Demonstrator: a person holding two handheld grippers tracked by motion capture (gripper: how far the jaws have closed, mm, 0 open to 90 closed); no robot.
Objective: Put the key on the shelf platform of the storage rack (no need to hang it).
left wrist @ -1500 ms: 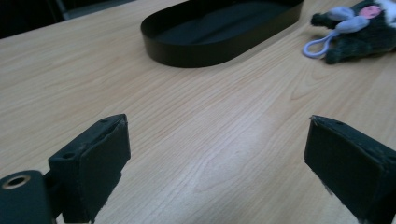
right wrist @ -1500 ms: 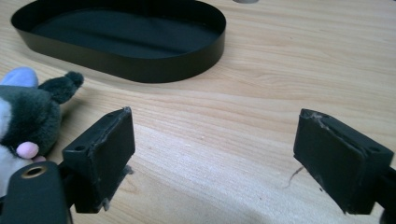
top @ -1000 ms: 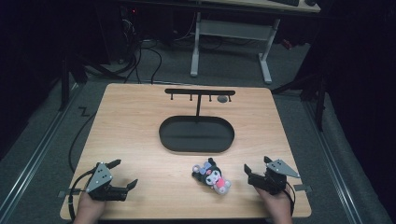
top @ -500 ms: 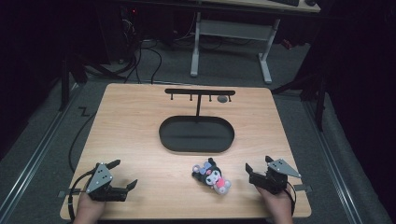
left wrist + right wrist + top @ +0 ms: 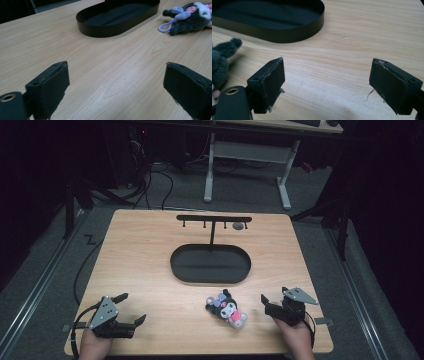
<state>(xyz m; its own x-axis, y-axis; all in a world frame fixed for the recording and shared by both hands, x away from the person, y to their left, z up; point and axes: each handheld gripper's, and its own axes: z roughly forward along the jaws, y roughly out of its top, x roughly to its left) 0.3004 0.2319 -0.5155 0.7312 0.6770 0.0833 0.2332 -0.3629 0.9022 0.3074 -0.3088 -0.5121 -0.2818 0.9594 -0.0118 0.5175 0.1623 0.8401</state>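
Plush toy: the small dark plush toy [image 5: 227, 307] lies on its side on the surface [image 5: 150, 270], near the front edge, just beside your right gripper at its 9 o'clock. It sits where either hand can get at it, though the right is far nearer.
Keyring loop: a pale loop [image 5: 165, 25] sticks out of the toy's head end, flat on the wood; judging by the hooks behind, that loop looks like the part meant to hang.
Tray: the black oval tray [image 5: 210, 263] sits mid-surface, at 12 o'clock from the toy and apart from it, with nothing in it.
Hook rack: a black rack [image 5: 214, 220] rises from the tray's far rim, its crossbar carrying small pegs; one round thing [image 5: 239, 226] hangs near its right end, too small to identify.
Left gripper: your left gripper [image 5: 131, 310] rests at the front-left corner, jaws wide with only bare wood between them, well apart from the toy at roughly 3 o'clock.
Right gripper: your right gripper [image 5: 272, 301] rests low at the front-right, jaws wide and holding nothing, aimed toward the tray's near end rather than at the toy.
Likely reason: both hands look parked at a start pose, so you'd need to turn the right gripper toward 9 o'clock first.
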